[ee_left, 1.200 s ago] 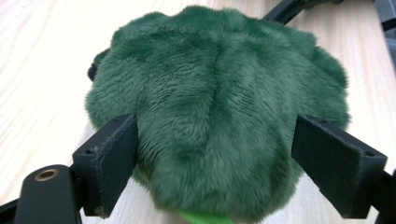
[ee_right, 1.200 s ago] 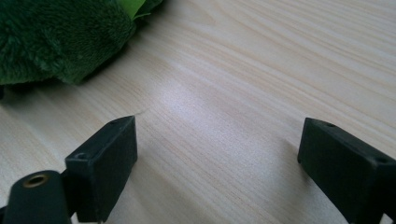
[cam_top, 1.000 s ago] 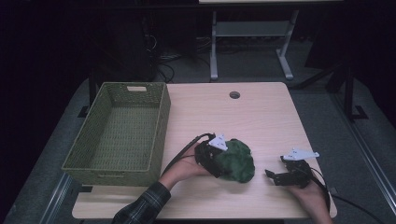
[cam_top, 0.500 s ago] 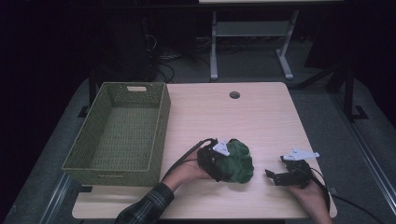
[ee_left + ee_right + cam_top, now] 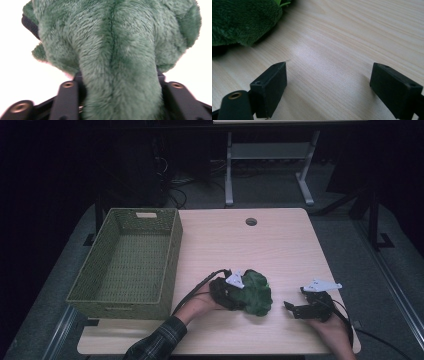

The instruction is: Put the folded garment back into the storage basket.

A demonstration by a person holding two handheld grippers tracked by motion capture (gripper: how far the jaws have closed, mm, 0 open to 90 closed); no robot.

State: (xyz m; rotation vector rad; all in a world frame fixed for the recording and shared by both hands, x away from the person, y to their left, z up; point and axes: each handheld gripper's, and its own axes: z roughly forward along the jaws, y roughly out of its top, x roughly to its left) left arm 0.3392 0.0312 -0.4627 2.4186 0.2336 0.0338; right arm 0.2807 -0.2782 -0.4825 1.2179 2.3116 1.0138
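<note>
In the high view, the left gripper is seen set against the left side of the green plush toy, which lies on the wooden table just ahead of its fingers and to the right of the woven basket, while the right gripper is held apart from the toy, with bare table between its fingers and the plush. In the left gripper view, the jaws have just been closing and a thick fold of the plush toy is pinched between the two black fingers, with the rest of the toy bulging beyond the tips. In the right gripper view, the fingers are held wide apart over the table with nothing between them, and the plush toy is seen ahead of the left-hand finger, clear of it.
</note>
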